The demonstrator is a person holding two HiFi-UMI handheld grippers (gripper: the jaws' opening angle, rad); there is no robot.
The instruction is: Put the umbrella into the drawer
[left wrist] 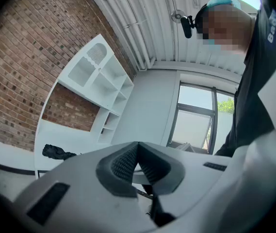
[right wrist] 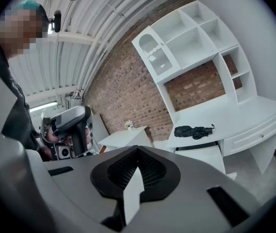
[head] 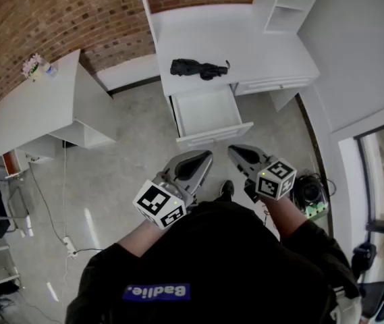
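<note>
A folded black umbrella [head: 198, 68] lies on the white desk [head: 259, 46], straight ahead of me and well out of reach. Below it the desk's drawer [head: 208, 111] stands pulled open with nothing visible inside. My left gripper [head: 204, 156] and right gripper [head: 236, 151] are held side by side close to my body, short of the drawer front. Both are shut with nothing between the pads. The left gripper view shows its gripper [left wrist: 138, 147] closed and the umbrella [left wrist: 57, 152] small at far left. In the right gripper view its gripper [right wrist: 138, 152] is closed, facing the umbrella [right wrist: 193, 131] and drawer [right wrist: 203, 155].
A white shelf unit [head: 289, 2] stands on the desk's right end. A separate white table [head: 36, 106] with a small flower pot [head: 35, 65] sits to the left. Cables and a power strip [head: 70, 247] lie on the floor. A dark device [head: 310, 191] sits by the window wall.
</note>
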